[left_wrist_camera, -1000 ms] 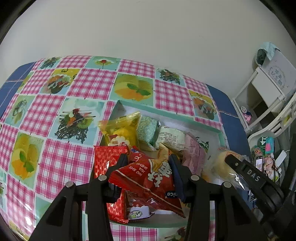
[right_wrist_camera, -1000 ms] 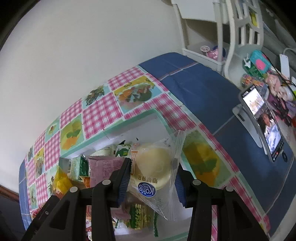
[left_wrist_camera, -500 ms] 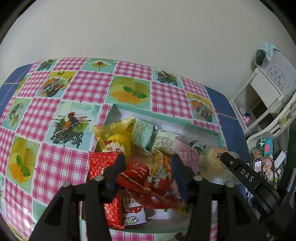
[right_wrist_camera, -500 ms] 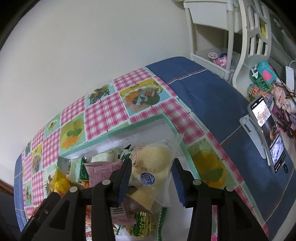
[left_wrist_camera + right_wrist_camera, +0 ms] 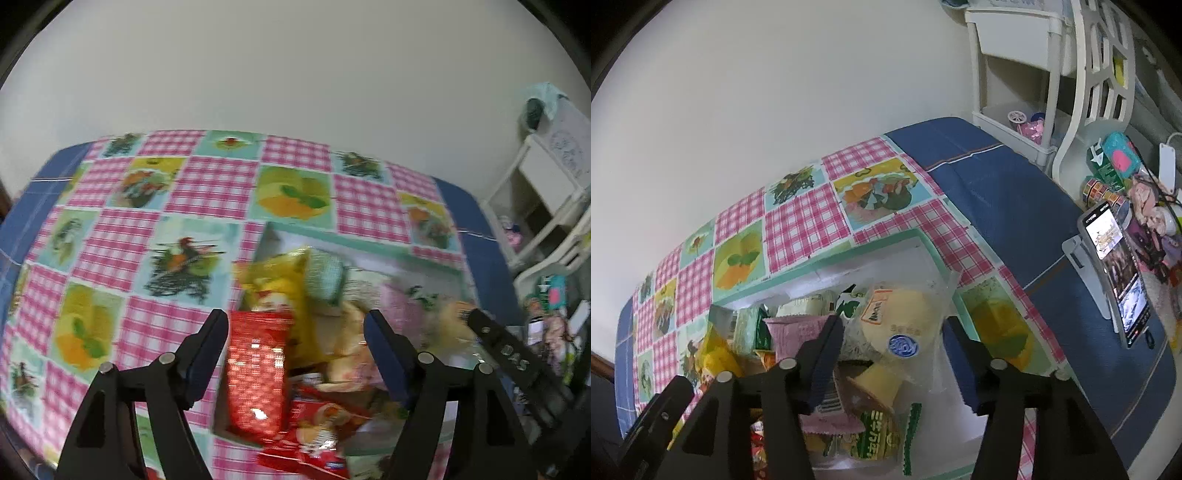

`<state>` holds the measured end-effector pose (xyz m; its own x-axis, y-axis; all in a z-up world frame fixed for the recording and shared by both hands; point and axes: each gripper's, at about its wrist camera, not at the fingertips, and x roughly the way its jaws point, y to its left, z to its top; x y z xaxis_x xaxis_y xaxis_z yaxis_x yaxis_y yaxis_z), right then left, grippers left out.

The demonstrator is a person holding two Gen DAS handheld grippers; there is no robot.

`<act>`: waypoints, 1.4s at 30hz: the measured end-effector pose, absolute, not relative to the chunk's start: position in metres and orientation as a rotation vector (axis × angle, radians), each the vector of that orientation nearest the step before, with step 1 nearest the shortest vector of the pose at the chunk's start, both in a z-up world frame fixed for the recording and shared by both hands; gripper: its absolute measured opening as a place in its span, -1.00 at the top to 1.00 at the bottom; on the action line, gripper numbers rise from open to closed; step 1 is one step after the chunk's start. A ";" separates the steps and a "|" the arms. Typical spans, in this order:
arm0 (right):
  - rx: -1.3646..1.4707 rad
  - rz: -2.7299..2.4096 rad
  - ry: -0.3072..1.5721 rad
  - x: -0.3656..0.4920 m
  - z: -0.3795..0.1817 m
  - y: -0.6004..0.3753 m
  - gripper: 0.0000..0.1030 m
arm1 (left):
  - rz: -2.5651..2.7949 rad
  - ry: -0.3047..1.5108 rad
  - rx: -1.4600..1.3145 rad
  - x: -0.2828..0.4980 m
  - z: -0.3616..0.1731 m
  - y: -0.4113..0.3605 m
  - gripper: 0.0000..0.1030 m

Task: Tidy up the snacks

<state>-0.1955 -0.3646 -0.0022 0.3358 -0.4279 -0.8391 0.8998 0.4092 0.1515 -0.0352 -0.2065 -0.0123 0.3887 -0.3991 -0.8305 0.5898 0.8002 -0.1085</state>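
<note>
A white tray with a teal rim (image 5: pixel 369 243) on the checked tablecloth holds a pile of snack packets. My left gripper (image 5: pixel 295 332) hovers over its near left end, jaws opening, nothing between the pads. Below it the red chip packet (image 5: pixel 314 439) lies loose beside a red foil packet (image 5: pixel 258 373); a yellow packet (image 5: pixel 280 284) sits behind. My right gripper (image 5: pixel 890 332) hangs over the tray's (image 5: pixel 871 251) right end, jaws opening. The bun in a clear wrapper (image 5: pixel 905 317) rests on the pile between its fingers, and the pads no longer press it.
A pink packet (image 5: pixel 798 328) and green packets (image 5: pixel 875 439) crowd the tray. A phone on a stand (image 5: pixel 1115 266) stands on the blue cloth (image 5: pixel 997 184) to the right, with small clutter (image 5: pixel 1115 162) and a white shelf (image 5: pixel 1015 74) behind. The wall runs along the table's far edge.
The left jaws spread and the red chip packet dropped out of them into the tray. The right jaws widened off the wrapped bun, which settled onto the pile.
</note>
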 end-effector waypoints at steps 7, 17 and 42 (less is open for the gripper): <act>0.657 -0.923 0.851 -0.184 -0.003 -0.355 -0.46 | -0.479 1.003 0.295 -0.016 -0.025 -0.189 -0.76; 0.617 -0.884 0.905 -0.168 -0.012 -0.349 -0.62 | -0.404 1.010 0.298 0.002 -0.038 -0.179 -0.92; 0.516 -0.833 0.863 -0.146 -0.006 -0.332 -1.00 | -0.386 0.995 0.334 0.016 -0.048 -0.174 -0.93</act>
<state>-0.1455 -0.3317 -0.0059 0.3770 -0.4229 -0.8241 0.8085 0.5843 0.0700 0.0161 -0.1741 -0.0479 0.4879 -0.1606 -0.8580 0.4600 0.8827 0.0964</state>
